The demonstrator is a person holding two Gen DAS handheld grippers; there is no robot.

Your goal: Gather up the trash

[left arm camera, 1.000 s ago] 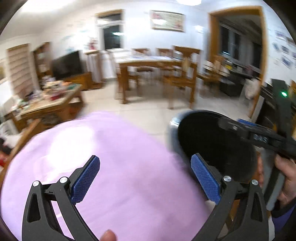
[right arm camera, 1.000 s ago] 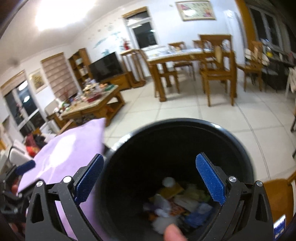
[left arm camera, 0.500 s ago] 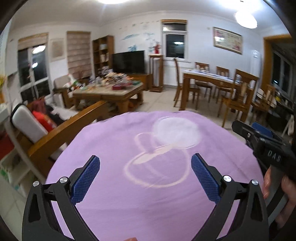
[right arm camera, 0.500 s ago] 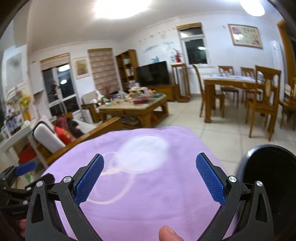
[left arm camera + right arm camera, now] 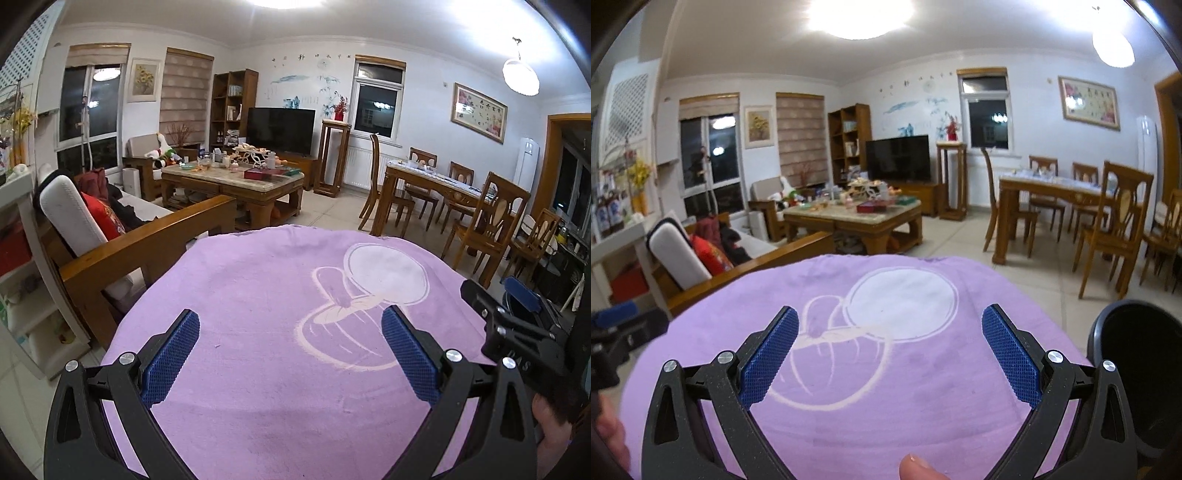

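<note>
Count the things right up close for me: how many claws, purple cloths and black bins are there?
Claws: 2, the left claw and the right claw, both open and empty
Purple cloth: 1
Black bin: 1
Total: 4

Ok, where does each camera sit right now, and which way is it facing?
Left wrist: on the left claw, open, facing over the purple cloth into the living room; the right claw and a hand show at right.
Right wrist: on the right claw, open, facing the same way; a fingertip shows below, the black bin at right.
Shared: cloth, coffee table, TV, dining table.
</note>
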